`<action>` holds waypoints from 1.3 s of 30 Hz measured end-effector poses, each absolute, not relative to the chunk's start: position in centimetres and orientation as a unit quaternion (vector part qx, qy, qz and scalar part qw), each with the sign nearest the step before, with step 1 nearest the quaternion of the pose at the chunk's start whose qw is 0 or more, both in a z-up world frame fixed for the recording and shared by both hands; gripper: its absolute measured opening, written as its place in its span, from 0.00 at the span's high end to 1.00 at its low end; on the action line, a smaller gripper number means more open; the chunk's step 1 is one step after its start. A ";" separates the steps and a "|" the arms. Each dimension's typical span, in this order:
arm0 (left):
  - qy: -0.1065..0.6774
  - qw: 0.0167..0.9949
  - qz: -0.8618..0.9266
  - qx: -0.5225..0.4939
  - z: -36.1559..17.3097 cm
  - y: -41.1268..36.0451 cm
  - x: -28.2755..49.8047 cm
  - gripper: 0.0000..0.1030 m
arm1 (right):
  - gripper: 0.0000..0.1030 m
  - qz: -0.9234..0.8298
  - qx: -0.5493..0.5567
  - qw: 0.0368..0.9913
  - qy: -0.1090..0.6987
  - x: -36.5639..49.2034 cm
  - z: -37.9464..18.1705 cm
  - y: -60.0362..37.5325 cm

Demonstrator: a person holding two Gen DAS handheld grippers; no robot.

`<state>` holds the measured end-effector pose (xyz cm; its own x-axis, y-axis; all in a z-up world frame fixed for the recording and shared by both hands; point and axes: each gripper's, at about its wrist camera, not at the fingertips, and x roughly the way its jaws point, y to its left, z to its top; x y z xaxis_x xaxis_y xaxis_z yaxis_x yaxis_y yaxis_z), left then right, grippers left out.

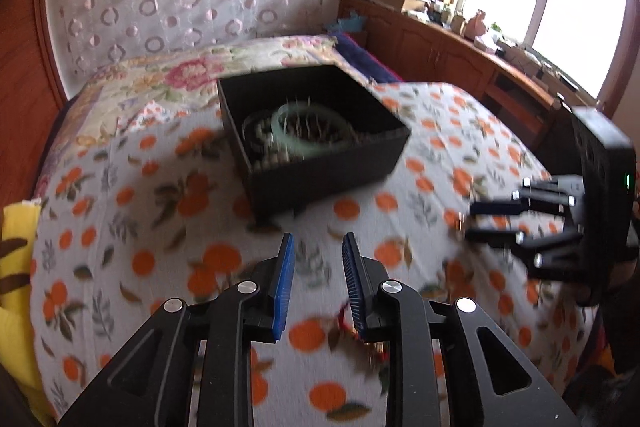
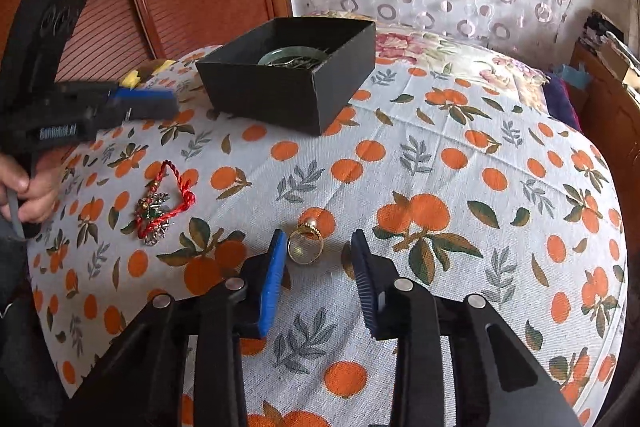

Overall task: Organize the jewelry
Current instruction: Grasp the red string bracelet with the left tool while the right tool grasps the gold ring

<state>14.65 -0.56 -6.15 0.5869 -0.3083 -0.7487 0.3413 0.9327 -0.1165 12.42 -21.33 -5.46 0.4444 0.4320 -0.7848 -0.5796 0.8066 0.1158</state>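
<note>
no writing is readable. the left gripper [image 1: 319, 247] and right gripper [image 2: 320, 247] both stand apart, empty; a round gold ring [image 2: 305, 246] lies between the right pads, beside a matte black box [image 2: 296, 83].

Two handheld grippers tilt downward side by side. The left gripper [image 1: 318, 247] has its blue-padded jaws partly apart with nothing pressed between them, and a hand [image 2: 30, 187] grips its handle. The right gripper [image 2: 318, 243] also has its jaws partly apart.
</note>
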 end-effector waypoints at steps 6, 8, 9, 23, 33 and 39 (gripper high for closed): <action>0.430 0.881 -0.196 0.017 -7.4 -0.7 13.4 0.77 | 0.84 0.303 -0.098 0.845 0.430 12.5 -5.2 -20.5; 0.431 0.879 -0.201 0.019 -7.5 -0.9 13.2 0.76 | 0.91 0.300 -0.105 0.844 0.431 12.6 -5.2 -20.5; 0.432 0.879 -0.203 0.020 -7.6 -1.1 13.2 0.76 | 0.94 0.298 -0.109 0.844 0.432 12.6 -5.2 -20.5; 0.441 0.871 -0.213 0.043 -8.3 -2.4 13.2 0.76 | 0.95 0.292 -0.104 0.853 0.419 12.9 -4.6 -21.0; 0.429 0.879 -0.206 0.027 -8.0 -2.1 13.4 0.98 | 0.95 0.296 -0.102 0.856 0.411 13.0 -4.0 -20.7; 0.402 0.894 -0.198 0.007 -5.5 -1.5 13.8 0.98 | 0.95 0.300 -0.099 0.863 0.395 13.5 -2.7 -20.3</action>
<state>13.81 -1.49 -5.47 0.5990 -0.3485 -0.7209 0.3600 0.9214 -0.1464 13.48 -20.35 -2.67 0.5078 0.4391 -0.7412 -0.5963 0.8001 0.0655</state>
